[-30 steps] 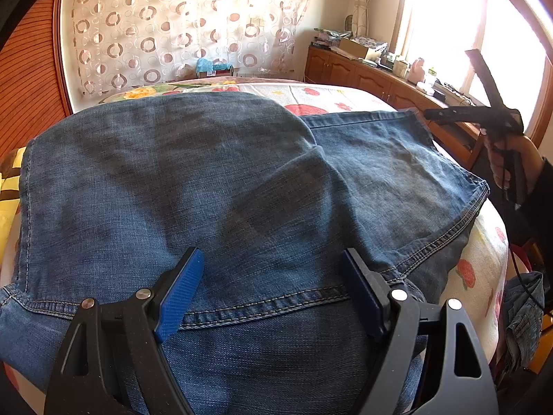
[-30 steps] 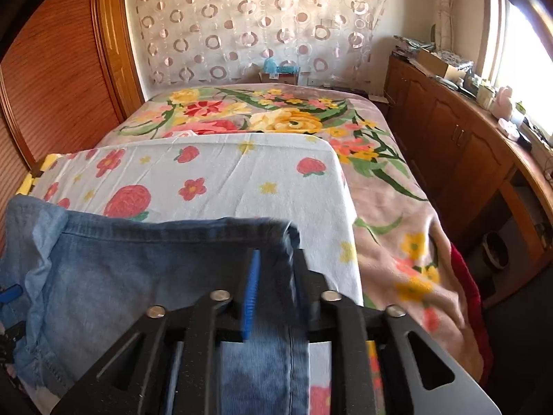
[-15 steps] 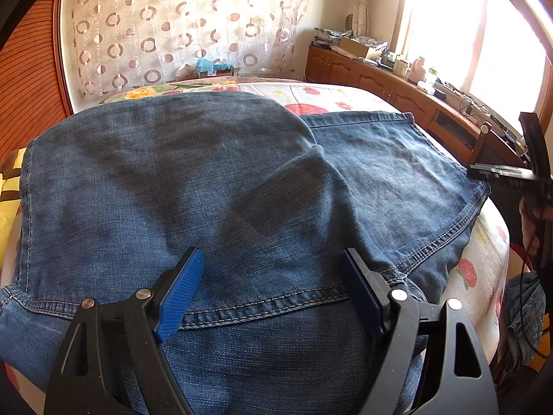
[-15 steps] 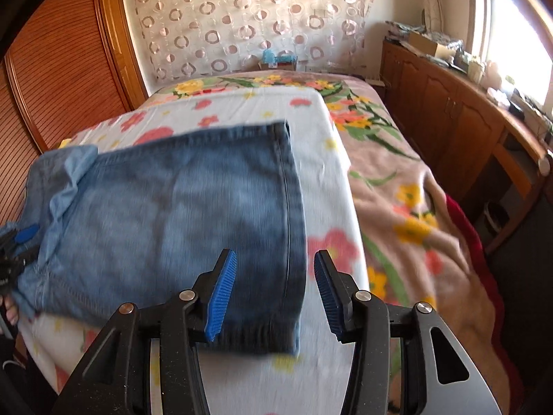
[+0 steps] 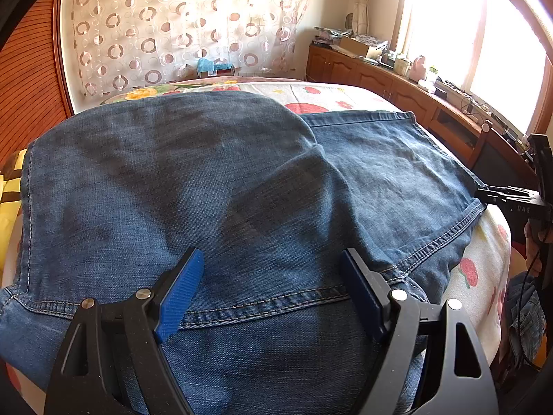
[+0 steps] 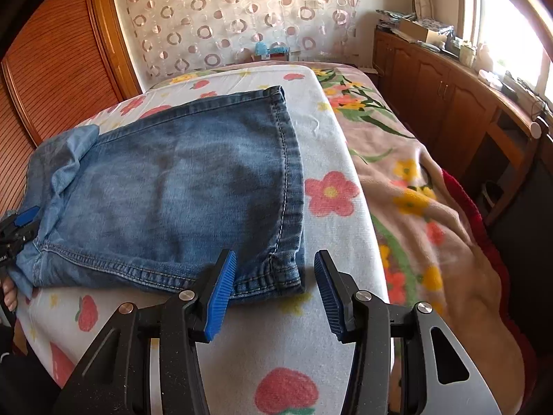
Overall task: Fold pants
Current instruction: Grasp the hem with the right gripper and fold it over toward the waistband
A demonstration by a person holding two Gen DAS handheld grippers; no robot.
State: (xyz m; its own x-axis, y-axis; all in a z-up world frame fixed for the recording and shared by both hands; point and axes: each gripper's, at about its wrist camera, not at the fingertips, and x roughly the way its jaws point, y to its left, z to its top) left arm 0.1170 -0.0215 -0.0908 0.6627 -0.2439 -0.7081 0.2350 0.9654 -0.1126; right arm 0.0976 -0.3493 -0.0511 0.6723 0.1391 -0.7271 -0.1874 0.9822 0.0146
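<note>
I noted the pants (image 6: 179,186) lay folded flat along the bed's (image 6: 338,159) left edge, my right gripper (image 6: 274,294) having just spread, empty, over the hem corner, my left gripper (image 5: 273,297) agape above the waistband, presumably for smoothing.

The pants (image 6: 179,186) are laid on the bed (image 6: 345,180). A cabinet (image 6: 449,103) is placed to its right

Blue denim pants (image 6: 179,186), faded paler mid-leg; white sheet (image 6: 331,145) printed with red flowers (strawberries too); tool pads (image 6: 221,290) blue, ribbed.
</note>
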